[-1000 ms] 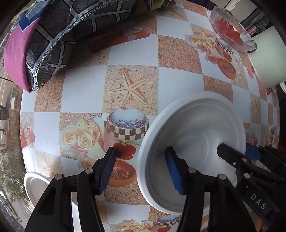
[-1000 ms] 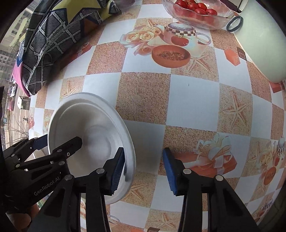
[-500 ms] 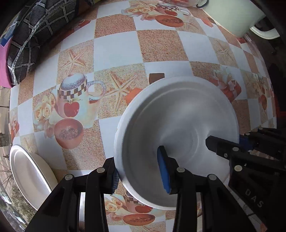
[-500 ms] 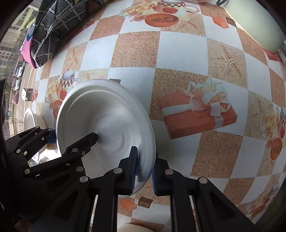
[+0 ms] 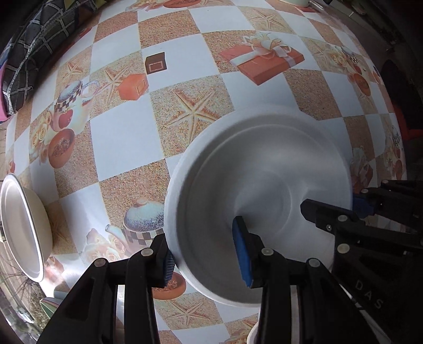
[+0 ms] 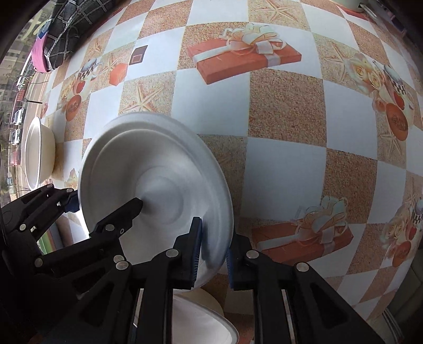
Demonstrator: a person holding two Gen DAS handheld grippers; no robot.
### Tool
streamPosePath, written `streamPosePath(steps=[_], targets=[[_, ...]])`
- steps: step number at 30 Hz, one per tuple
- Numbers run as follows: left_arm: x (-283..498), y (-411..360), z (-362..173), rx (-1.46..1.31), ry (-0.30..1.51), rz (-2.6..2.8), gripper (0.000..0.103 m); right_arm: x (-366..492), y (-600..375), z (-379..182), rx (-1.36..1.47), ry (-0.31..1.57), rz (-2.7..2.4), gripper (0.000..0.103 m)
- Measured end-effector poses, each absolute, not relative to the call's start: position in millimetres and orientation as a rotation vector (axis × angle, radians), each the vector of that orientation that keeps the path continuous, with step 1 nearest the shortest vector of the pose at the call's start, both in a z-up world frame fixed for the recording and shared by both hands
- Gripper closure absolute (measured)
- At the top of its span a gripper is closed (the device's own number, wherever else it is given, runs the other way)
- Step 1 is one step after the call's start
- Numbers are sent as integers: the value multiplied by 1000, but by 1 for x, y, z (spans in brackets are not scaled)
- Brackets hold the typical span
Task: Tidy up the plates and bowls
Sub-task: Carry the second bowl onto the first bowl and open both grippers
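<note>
A deep white plate (image 5: 264, 169) hangs tilted above the table, held between both grippers. My left gripper (image 5: 203, 258) is shut on its near left rim, one blue pad outside and one inside the dish. My right gripper (image 6: 212, 248) is shut on the opposite rim (image 6: 222, 211), and it shows in the left wrist view as black fingers (image 5: 330, 214) at the plate's right side. A white bowl (image 5: 23, 227) stands on the table to the left, also seen in the right wrist view (image 6: 37, 150). Another white dish (image 6: 203, 320) lies directly below my right gripper.
The table (image 5: 127, 137) wears a checked oilcloth printed with starfish, teapots and gift boxes. A dark checked cloth (image 5: 31, 50) lies bunched at the far left corner (image 6: 68, 23). The table's left edge runs just beyond the white bowl.
Both grippers closed on the plate's rim and carried it across the table. The fruit bowl and white pot slid out of view, and the white bowl at the left came nearer.
</note>
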State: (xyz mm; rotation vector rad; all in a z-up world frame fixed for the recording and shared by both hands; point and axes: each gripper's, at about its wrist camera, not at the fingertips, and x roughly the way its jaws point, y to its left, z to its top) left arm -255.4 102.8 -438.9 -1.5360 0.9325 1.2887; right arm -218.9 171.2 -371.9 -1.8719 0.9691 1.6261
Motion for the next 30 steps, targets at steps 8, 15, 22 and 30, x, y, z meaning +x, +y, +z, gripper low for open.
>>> streamPosePath(steps=[8,15,22,30], targets=[[-275,90,-434,-1546,926,1307,61,-204,174,-373,-1864,990,1594,83],[-283,91,-413,-1515,897,1351,62,-211,174,-354,-1826,994,1622,83],[-282,83,-373,-1436,873,1366,61,-205,171,-318,-1772,987,1649,83],[-255,49,-334,-1366,919,1303,61,-185,148,-293,-1748,1017,1628,82]])
